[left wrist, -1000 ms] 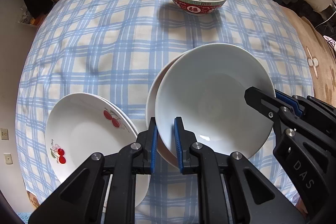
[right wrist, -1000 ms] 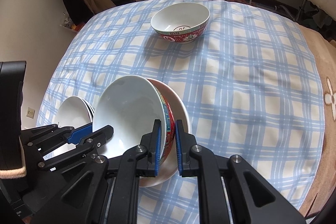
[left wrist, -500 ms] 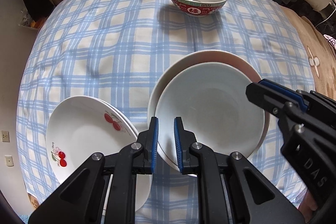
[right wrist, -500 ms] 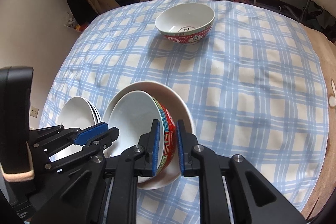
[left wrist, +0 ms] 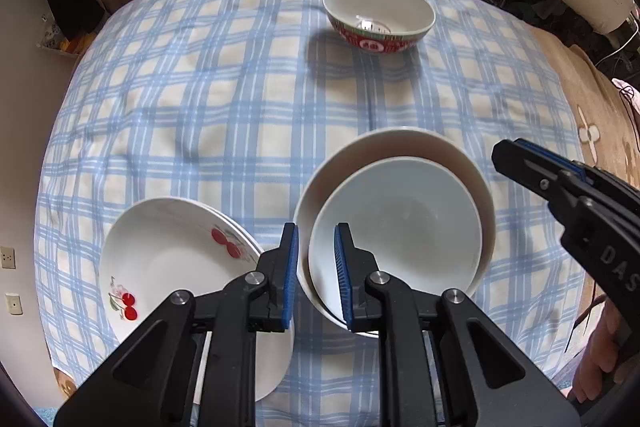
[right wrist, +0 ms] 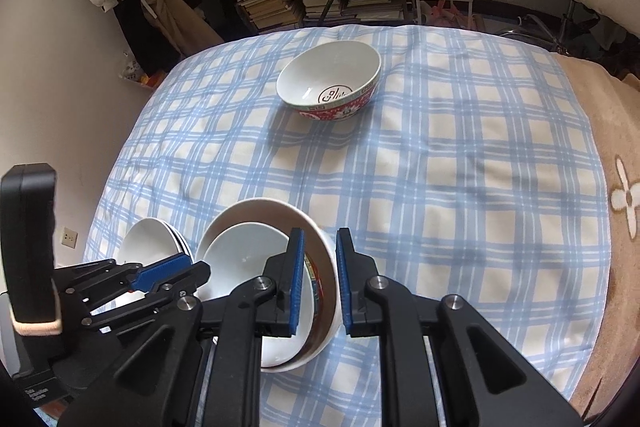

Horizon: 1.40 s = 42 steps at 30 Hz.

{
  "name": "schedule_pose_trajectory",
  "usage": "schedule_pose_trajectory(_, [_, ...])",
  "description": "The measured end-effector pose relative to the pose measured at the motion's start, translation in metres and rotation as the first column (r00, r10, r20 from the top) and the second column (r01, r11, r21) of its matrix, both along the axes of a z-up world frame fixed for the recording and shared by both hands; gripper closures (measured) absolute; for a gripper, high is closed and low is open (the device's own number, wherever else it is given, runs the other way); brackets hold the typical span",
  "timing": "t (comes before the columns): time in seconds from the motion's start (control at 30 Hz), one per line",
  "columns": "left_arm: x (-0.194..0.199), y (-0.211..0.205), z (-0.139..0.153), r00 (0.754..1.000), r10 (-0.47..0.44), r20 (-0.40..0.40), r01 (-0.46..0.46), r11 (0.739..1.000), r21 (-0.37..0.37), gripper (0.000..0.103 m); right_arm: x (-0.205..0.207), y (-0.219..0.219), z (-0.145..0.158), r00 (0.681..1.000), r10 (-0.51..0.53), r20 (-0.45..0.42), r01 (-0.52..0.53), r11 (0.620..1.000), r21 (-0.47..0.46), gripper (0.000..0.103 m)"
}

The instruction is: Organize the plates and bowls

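Bowl (left wrist: 396,223) lowered into plate (left wrist: 400,143); left tongs (left wrist: 316,269) opening, right tongs (right wrist: 320,279) straddle both rims.

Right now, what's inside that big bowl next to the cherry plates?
Another bowl sits nested inside the big bowl; it's white inside with a red pattern outside. It looks empty. Whatever lies beneath it, at the big bowl's bottom, is covered.

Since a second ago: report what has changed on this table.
The red-patterned bowl came down from its tilt and now sits nested in the larger white bowl. The right gripper let go of its rim and drew back. The left gripper is opening its jaws, the rims between them. The far bowl and cherry plates stayed put.
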State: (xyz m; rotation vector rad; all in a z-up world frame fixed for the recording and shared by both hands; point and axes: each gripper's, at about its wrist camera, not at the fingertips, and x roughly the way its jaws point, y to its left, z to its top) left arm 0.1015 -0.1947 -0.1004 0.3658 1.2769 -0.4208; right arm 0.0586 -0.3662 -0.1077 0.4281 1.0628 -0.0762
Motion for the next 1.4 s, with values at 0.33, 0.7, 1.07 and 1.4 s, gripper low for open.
schedule_pose_trajectory(0.33, [0.025,0.004,0.026,0.997,0.023,0.077,-0.023,1.000,0.000,0.036,0.018,-0.016,0.000,0.998,-0.049,-0.033,0.048,0.998,-0.041,0.033])
schedule_pose_trajectory(0.7, [0.068,-0.016,0.034,0.984,0.004,0.179,0.000,1.000,-0.021,0.015,0.047,-0.042,0.011,0.999,-0.044,0.007,0.044,0.991,-0.128,0.004])
schedule_pose_trajectory(1.07, [0.127,-0.050,0.007,0.983,0.018,0.182,-0.015,1.000,-0.013,0.015,0.093,-0.071,-0.001,0.998,-0.062,-0.001,0.061,0.984,-0.168,0.004])
schedule_pose_trajectory(1.4, [0.170,-0.073,-0.022,0.991,0.028,0.128,-0.027,1.000,-0.007,0.015,0.129,-0.083,-0.025,0.997,-0.059,-0.048,0.051,0.987,-0.152,0.010])
